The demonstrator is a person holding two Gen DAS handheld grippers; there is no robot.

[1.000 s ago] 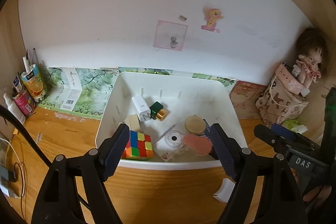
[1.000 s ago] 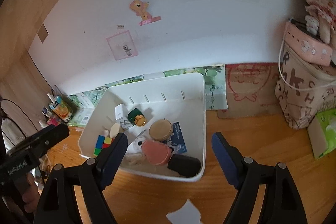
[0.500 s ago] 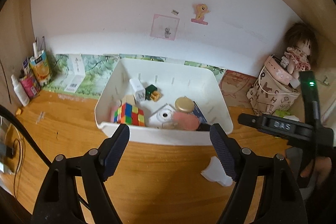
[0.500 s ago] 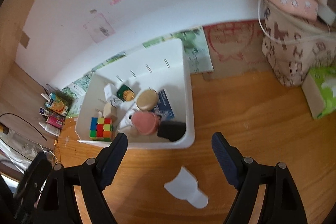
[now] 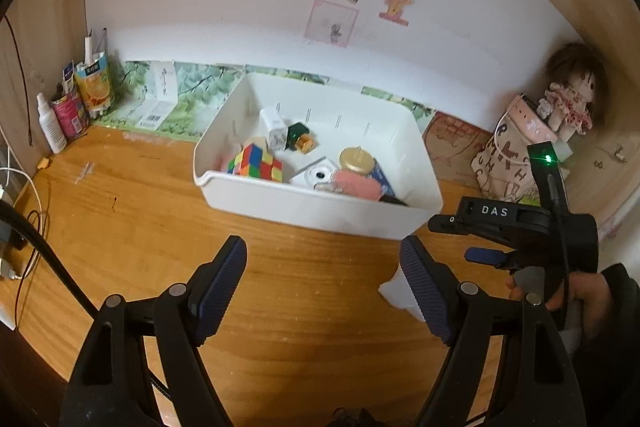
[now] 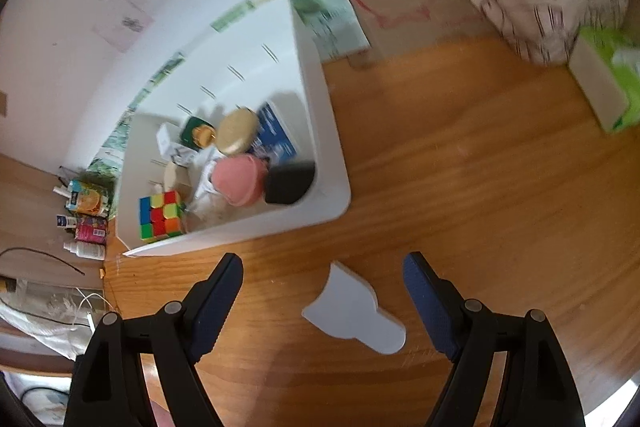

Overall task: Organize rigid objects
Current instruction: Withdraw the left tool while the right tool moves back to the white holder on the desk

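A white bin [image 5: 320, 213] [image 6: 324, 131] on the wooden desk holds a colour cube [image 5: 256, 163] [image 6: 160, 215], a pink round piece [image 5: 358, 185] [image 6: 239, 179], a gold-lidded jar [image 5: 356, 158] [image 6: 237, 130], a black block [image 6: 289, 182] and other small items. A flat white shaped piece [image 6: 352, 311] [image 5: 394, 291] lies on the desk in front of the bin. My right gripper [image 6: 322, 301] is open just above it, the piece between the fingers, untouched. My left gripper [image 5: 322, 287] is open over bare desk, nothing between its fingers.
Bottles and cartons [image 5: 76, 103] stand at the back left corner. A patterned bag [image 5: 516, 155] with a doll [image 5: 568, 99] sits at the back right, a green tissue box [image 6: 608, 79] beside it. Cables [image 5: 24, 211] trail along the desk's left edge.
Both grippers have drawn back from the bin. The right one sank, rolled and tipped down over the white piece, which now lies between its fingers. Neither gripper's opening changed.
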